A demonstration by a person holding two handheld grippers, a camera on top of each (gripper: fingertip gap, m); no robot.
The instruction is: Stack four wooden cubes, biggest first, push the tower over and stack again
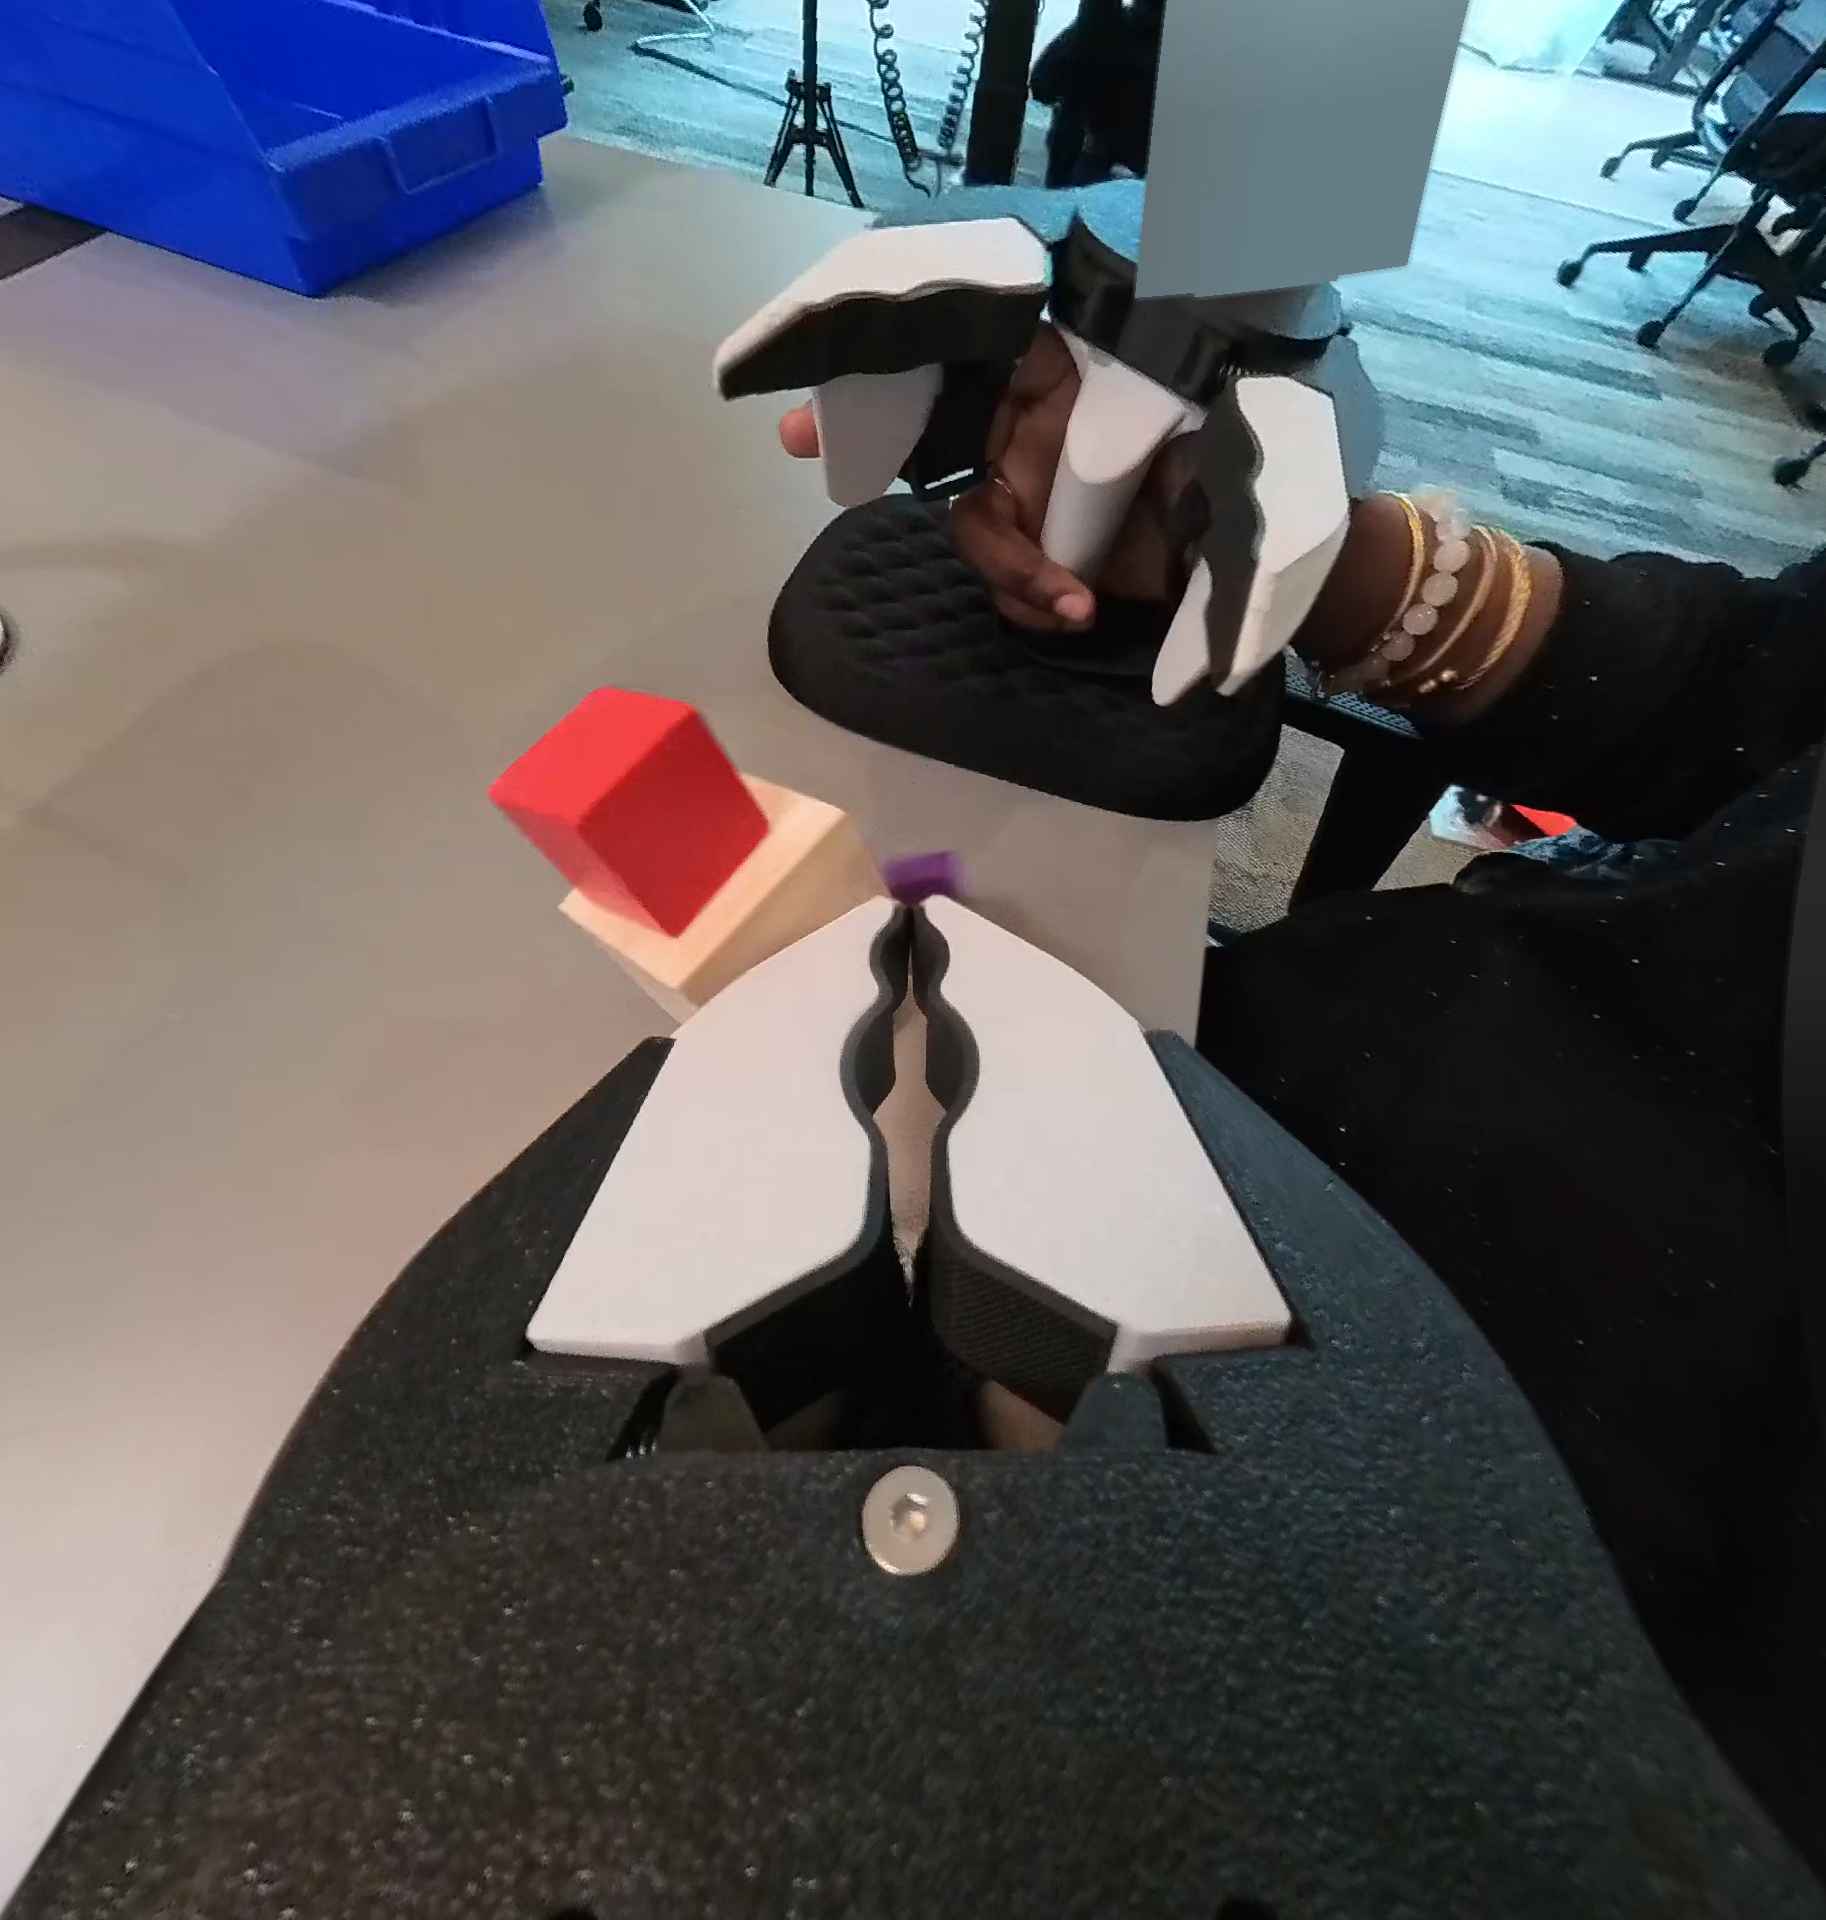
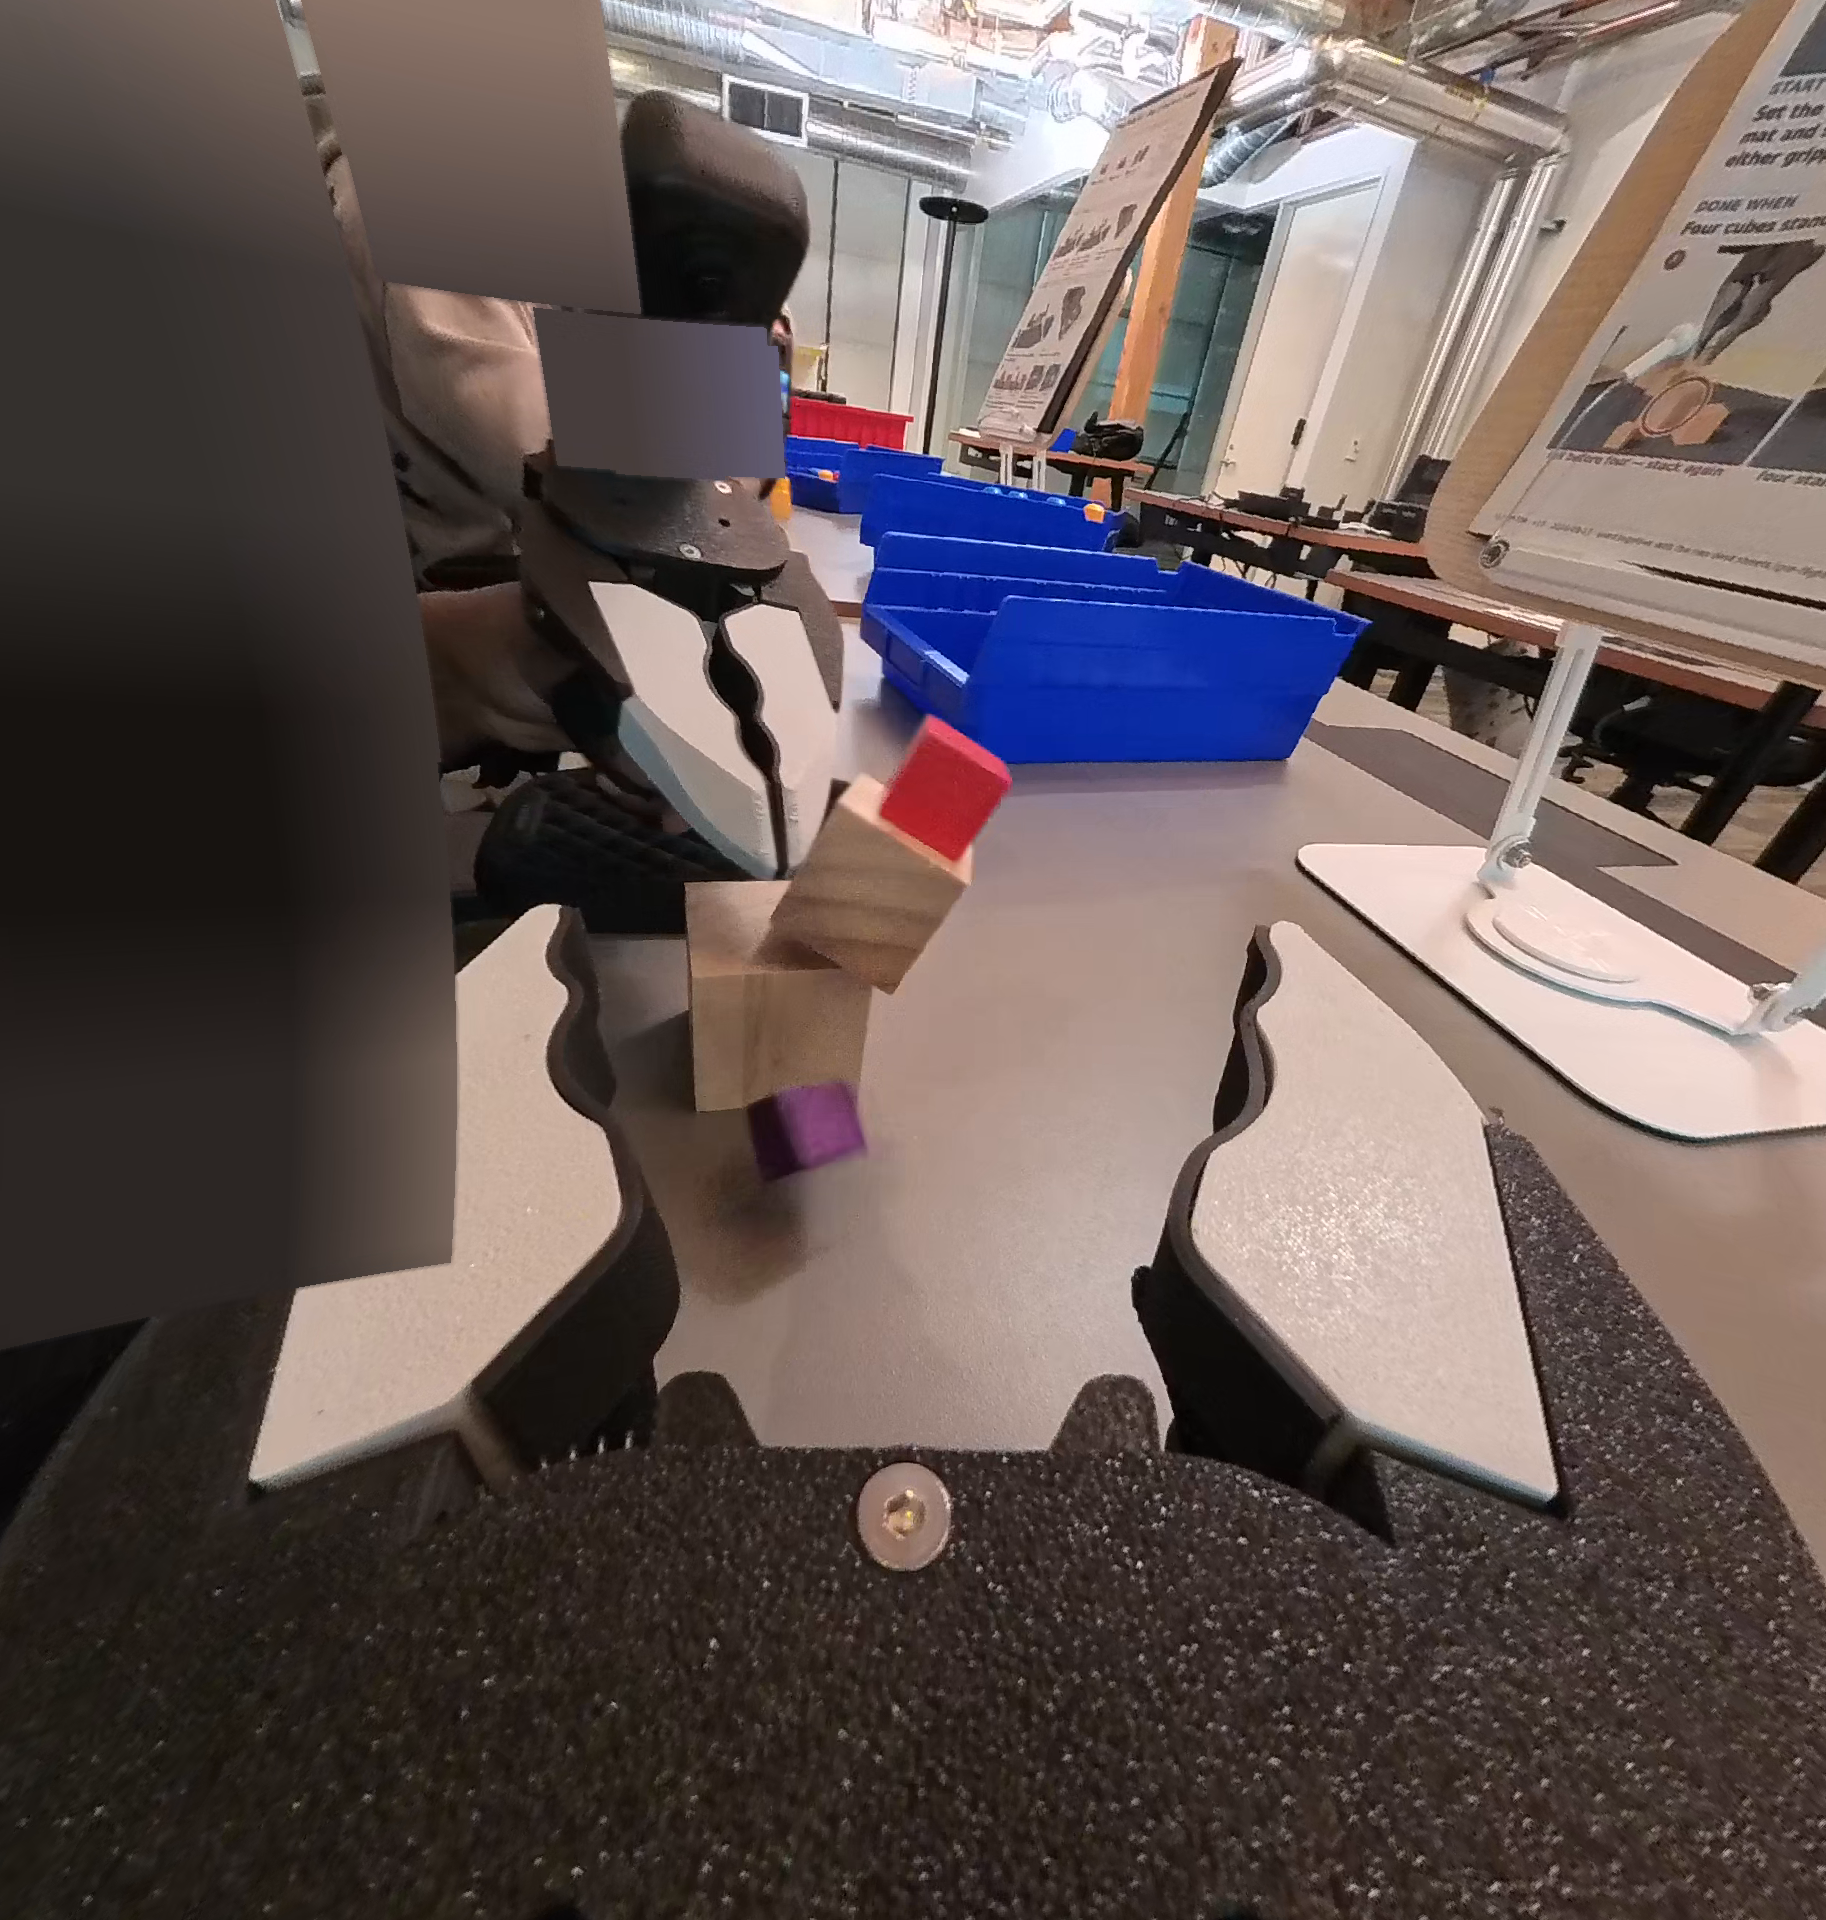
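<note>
A stack of cubes tips over on the grey table (image 2: 1096,1039) between my two hand-held grippers. My left gripper (image 1: 910,912) has its two pale fingers pressed together with nothing between them, the tips close beside the toppling blocks. My right gripper (image 2: 909,935) is spread wide, nothing in its grasp, the blocks standing in the open space ahead of its fingers. A large wooden cube (image 2: 774,1029) sits flat on the table; a second wooden cube (image 2: 867,899) leans tilted on its upper edge, and a red cube (image 2: 945,790) rides askew on that one's top face. A small purple cube (image 2: 807,1130), blurred, sits just in front of the bottom cube, low by the table. Behind them stands a blue bin (image 2: 1106,665), and to the right the white base of a sign stand (image 2: 1511,997). A black chair armrest (image 1: 1013,665) shows beside the table edge.
</note>
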